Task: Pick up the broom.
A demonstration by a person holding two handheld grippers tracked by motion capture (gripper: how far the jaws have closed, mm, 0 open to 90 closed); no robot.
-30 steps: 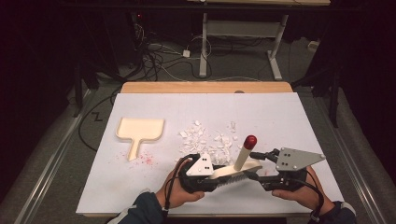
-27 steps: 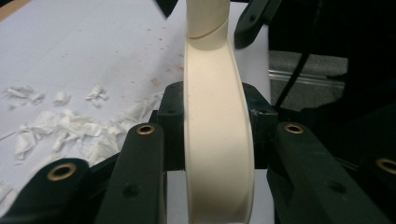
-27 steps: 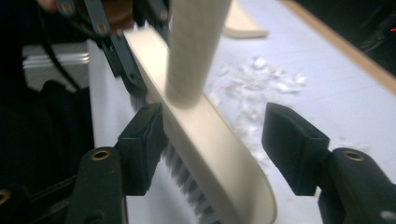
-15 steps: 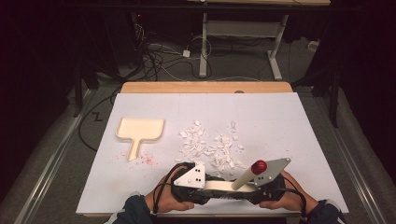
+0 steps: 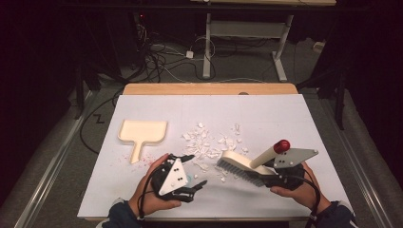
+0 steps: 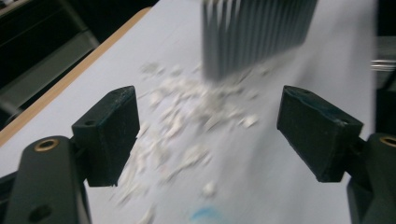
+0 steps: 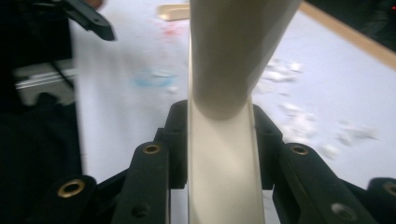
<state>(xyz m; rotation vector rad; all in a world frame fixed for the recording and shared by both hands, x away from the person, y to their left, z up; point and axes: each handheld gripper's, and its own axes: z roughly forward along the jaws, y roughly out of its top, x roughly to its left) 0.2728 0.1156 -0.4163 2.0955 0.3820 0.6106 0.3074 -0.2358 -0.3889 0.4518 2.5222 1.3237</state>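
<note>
- Dark room around a wooden table (image 5: 209, 88) covered by a white sheet (image 5: 266, 118); cables lie on the floor behind it.
- Scattered white crumbs (image 5: 206, 142) sit mid-sheet; in the left gripper view they spread between and beyond the jaws (image 6: 187, 135).
- Cream dustpan (image 5: 141, 133) lies flat on the left part of the sheet, handle toward the person, well apart from both grippers; a faint pink smear sits just beside its handle.
- Brush (image 5: 247, 166) with cream back, grey bristles and a red-tipped handle is at the right side of the crumbs, bristles down on the sheet at the pile's near edge.
- Right gripper (image 5: 278, 178) is clamped on the brush; in the right gripper view the cream back (image 7: 222, 163) runs straight up between the two black pads, which press on it from both sides, with the handle rising above.
- Left gripper (image 5: 192, 173) rests near the front edge, left of the brush and apart from it; its jaws have just been opening and stand wide, nothing gripped.
- From the left gripper view, the bristles (image 6: 254, 32) hang ahead of the open fingers (image 6: 109, 135), past the crumbs, not between the pads.
</note>
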